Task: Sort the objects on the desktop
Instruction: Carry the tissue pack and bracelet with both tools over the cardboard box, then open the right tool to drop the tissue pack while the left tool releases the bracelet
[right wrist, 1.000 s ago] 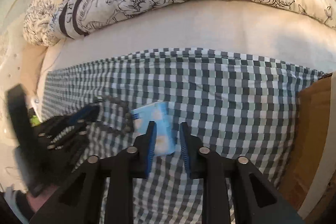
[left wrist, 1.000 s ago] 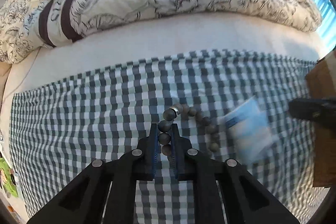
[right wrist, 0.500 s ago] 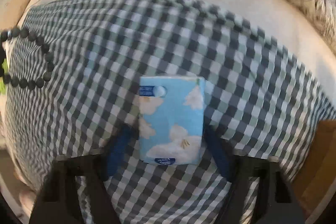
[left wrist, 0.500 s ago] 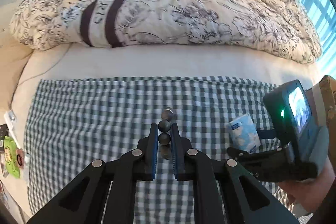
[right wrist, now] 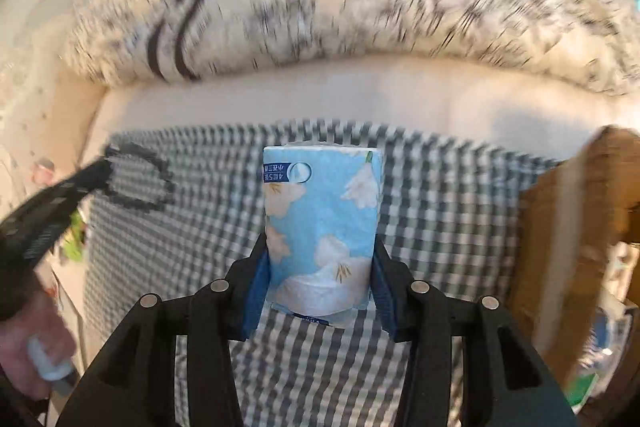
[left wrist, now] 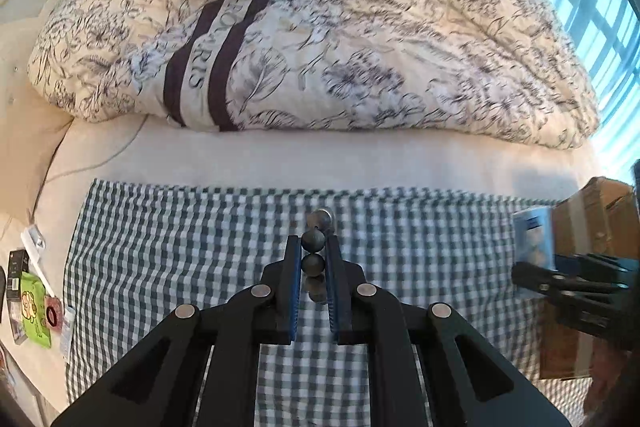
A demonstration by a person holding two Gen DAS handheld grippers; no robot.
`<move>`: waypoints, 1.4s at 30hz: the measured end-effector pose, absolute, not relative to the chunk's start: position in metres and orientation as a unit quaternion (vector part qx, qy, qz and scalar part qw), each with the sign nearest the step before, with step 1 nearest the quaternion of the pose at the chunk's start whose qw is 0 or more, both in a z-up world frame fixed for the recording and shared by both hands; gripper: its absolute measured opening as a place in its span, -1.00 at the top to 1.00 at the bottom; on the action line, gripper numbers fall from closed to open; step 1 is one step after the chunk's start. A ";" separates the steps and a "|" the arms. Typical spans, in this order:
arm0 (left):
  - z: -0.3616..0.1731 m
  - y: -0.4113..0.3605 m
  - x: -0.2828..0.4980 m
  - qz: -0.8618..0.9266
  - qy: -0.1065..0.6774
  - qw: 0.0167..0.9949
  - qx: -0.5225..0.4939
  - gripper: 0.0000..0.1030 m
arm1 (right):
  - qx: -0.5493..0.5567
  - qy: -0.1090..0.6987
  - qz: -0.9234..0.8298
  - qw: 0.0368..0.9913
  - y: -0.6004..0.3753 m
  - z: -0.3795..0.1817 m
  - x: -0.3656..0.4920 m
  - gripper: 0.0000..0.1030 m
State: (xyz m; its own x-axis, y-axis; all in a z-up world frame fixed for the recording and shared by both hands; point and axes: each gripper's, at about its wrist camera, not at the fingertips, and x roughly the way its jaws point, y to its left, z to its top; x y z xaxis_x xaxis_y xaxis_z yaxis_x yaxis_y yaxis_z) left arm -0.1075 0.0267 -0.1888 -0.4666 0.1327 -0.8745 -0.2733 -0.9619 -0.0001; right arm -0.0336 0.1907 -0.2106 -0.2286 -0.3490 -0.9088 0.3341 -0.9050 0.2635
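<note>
Over on the far left, a small pile of clutter with a green snack packet [left wrist: 34, 307] is parked off the edge of the green-and-white checked cloth [left wrist: 180, 259], not part of the action right now. Next along, the left gripper [left wrist: 313, 259] is clamped narrow on a string of dark round wooden beads [left wrist: 312, 251], a couple of beads pinched between the blue pads and a silvery bead poking out past the tips; the strand looks lifted clear of the cloth, though the hanging part is blurred in the right wrist view. Moving right, a light blue tissue pack printed with white flowers [right wrist: 320, 227] is gripped by its lower end in the right gripper [right wrist: 320, 279], standing upright and apparently held above the cloth. Furthest right, a brown cardboard box [right wrist: 576, 227] is seen, flap up. So both pickups look done and the carry step seems to be in hand. Next, each item probably needs to be brought over the box opening and released there, with care taken that the dangling beads don't snag on the flap.
</note>
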 end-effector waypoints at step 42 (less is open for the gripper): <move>-0.132 0.359 0.046 0.740 0.170 0.395 -0.517 0.80 | 0.583 -0.099 -0.806 0.037 0.479 -0.136 0.030 0.09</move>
